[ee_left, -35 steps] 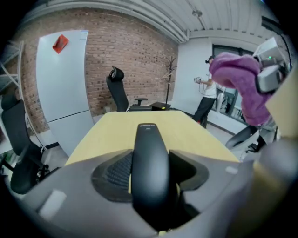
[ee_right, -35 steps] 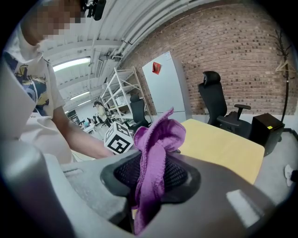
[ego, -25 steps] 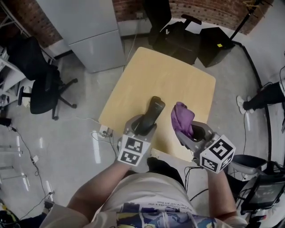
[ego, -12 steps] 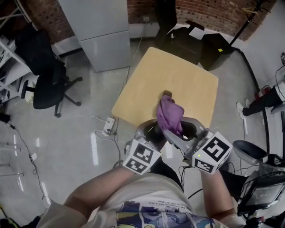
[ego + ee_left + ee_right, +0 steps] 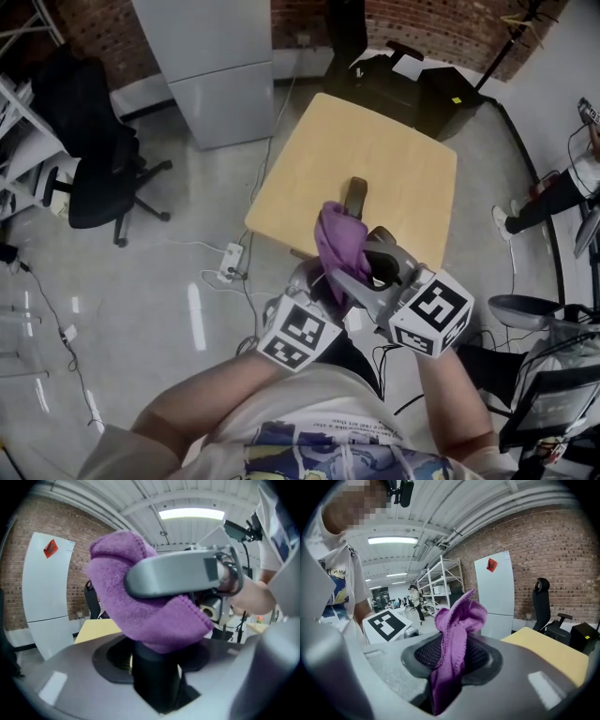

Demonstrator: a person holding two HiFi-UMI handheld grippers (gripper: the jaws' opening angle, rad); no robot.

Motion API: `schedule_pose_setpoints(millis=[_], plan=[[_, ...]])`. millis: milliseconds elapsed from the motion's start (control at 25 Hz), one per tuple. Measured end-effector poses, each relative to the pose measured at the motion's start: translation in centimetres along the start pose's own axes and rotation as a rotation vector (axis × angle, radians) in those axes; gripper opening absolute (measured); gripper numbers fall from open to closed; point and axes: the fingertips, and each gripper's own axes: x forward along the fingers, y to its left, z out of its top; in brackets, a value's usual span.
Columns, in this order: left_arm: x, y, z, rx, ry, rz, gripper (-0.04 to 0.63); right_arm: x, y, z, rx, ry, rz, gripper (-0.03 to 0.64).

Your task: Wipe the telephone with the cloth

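Cloth (image 5: 337, 246) moved onto telephone (image 5: 356, 195) held by left gripper (image 5: 157, 686); right gripper (image 5: 446, 677) clamps cloth.

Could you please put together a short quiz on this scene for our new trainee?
1. True or false: the left tool is empty.
2. What is the right tool shut on? A) a cable B) the cloth C) a cup
3. Fill in: the cloth is pressed against the dark ___.
Key: 1 false, it grips the telephone; 2 B; 3 telephone.
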Motion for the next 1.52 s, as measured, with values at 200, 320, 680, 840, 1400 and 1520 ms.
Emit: schedule_pose_setpoints(millis=[200,320,680,840,1400,1520], plan=[[-1.4,-0.7,-0.2,-0.001,-0.013,-0.025,0.252,-1.5,-1.6,0.2,0.004,-0.010,-0.080,0.112],[-2.0,-1.1,-0.5,0.001,-0.015,-0.036,0.252,-2.5,-2.4,0.4,0.003,-0.016,-0.127,0.112],[-3.7,-1.3,-0.5,-0.004,-0.021,-0.059,0.252,-4.5,-3.5,2.6,-0.015,-0.047,-0.226,0.112],[-4.0,-1.4,-1.0,0.001,-0.025,-0.059,0.252,-4.3,-1.4,3.2,-0.030,-0.084,-0.202,0.112],[-4.5,-2.1,-1.4,0.012,-0.031,-0.056,0.252,-0.9,5.0,0.8,-0.064,-0.064,-0.058,0.112],[-4.7,-2.1,-1.5,0.005,-0.029,-0.050,0.252,-1.8,3.3,0.7,-0.046,-0.061,-0.091,0.112]])
